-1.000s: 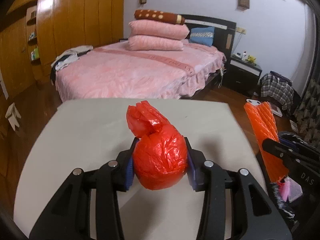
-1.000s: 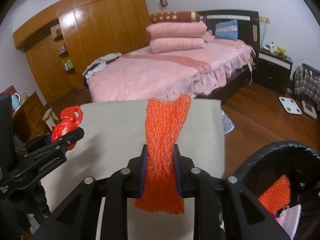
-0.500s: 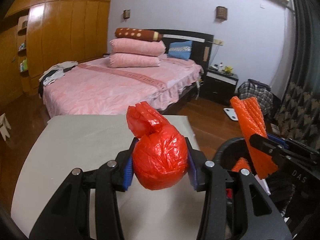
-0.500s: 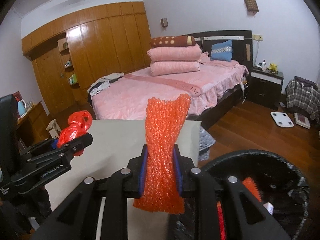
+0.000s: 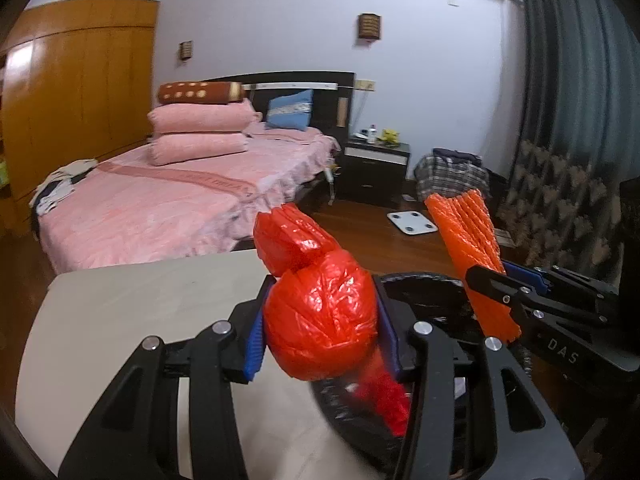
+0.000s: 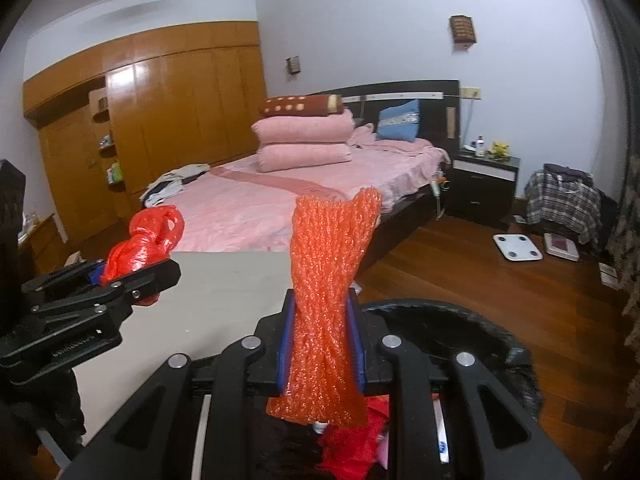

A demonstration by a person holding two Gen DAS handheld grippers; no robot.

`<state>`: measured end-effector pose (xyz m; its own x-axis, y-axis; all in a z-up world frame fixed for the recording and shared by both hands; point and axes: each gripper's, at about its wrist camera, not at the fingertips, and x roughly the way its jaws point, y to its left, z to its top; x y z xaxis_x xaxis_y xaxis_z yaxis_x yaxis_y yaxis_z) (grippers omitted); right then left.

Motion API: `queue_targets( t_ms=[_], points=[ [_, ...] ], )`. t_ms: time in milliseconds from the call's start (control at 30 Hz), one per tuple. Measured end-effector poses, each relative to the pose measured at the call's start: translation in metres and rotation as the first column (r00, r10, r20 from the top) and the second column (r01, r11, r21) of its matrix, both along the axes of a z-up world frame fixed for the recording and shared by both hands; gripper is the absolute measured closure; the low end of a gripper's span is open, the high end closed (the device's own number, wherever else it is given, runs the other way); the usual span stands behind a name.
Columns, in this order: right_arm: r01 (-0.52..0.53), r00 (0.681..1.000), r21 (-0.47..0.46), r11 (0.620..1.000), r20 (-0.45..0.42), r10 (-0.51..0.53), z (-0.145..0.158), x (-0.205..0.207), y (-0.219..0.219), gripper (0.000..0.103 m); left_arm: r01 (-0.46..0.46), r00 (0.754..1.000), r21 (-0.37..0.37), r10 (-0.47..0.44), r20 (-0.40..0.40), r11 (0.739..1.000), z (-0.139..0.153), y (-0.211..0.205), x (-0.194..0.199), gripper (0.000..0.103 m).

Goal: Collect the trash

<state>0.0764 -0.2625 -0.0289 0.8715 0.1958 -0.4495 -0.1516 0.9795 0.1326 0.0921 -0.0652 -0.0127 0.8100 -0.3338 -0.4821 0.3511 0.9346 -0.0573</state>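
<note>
Two pieces of trash ride over the bin for dropping: our left gripper, jaws opening, cradles the red bag; our right gripper clamps the orange netting.

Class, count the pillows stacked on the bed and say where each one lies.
3 in the stack: a brown dotted bolster on top, a pink pillow under it, another pink pillow at the bottom. A blue cushion leans on the headboard apart. Others may be hidden.
</note>
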Motion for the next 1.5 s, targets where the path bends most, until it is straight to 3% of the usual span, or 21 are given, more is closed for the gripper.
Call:
queue_targets(
  t_ms=[367, 633, 700, 767, 800, 867, 933, 1000, 1200, 1500],
  points=[
    [0.109, 0.993, -0.017, 0.994, -0.037, -0.11, -0.017, -0.006, -0.061, 0.079, 0.144, 0.989, 0.032, -0.144, -0.016, 0.989, -0.013, -0.066, 0.009, 0.057],
    [0.138, 0.984, -0.021, 0.99, -0.112, -0.139, -0.046, 0.008, -0.088, 0.077, 0.215, 0.975, 0.046, -0.212, -0.066, 0.976, -0.044, -0.109, 0.031, 0.057],
    [0.135, 0.982, -0.028, 0.99, -0.125, -0.138, -0.053, 0.012, -0.09, 0.073, 0.235, 0.968, 0.039, -0.231, -0.093, 0.971, -0.057, -0.115, 0.039, 0.055],
    [0.132, 0.98, -0.039, 0.99, -0.144, -0.137, -0.061, 0.016, -0.092, 0.072, 0.257, 0.96, 0.035, -0.251, -0.124, 0.966, -0.068, -0.117, 0.047, 0.045],
    [0.132, 0.979, -0.044, 0.99, -0.149, -0.138, -0.064, 0.017, -0.092, 0.068, 0.262, 0.957, 0.029, -0.256, -0.134, 0.965, -0.07, -0.117, 0.05, 0.034],
    [0.139, 0.977, -0.056, 0.989, -0.156, -0.147, -0.069, 0.019, -0.094, 0.053, 0.26, 0.954, 0.007, -0.256, -0.155, 0.966, -0.076, -0.113, 0.056, 0.032],
    [0.142, 0.975, -0.061, 0.988, -0.161, -0.15, -0.072, 0.019, -0.097, 0.03, 0.25, 0.954, -0.01, -0.248, -0.167, 0.968, -0.078, -0.107, 0.06, 0.026],
    [0.149, 0.974, -0.064, 0.987, -0.163, -0.158, -0.073, 0.019, -0.1, 0.022, 0.239, 0.957, -0.014, -0.238, -0.165, 0.971, -0.075, -0.102, 0.061, 0.023],
    [0.163, 0.974, -0.019, 0.986, -0.159, -0.164, -0.061, 0.006, -0.105, 0.007, 0.204, 0.969, -0.01, -0.204, -0.142, 0.979, -0.058, -0.08, 0.051, 0.014],
    [0.1, 0.991, -0.01, 0.995, -0.086, -0.1, -0.012, -0.027, -0.077, 0.006, 0.103, 0.991, 0.008, -0.102, -0.092, 0.995, -0.022, -0.037, 0.013, 0.009]
  ],
)
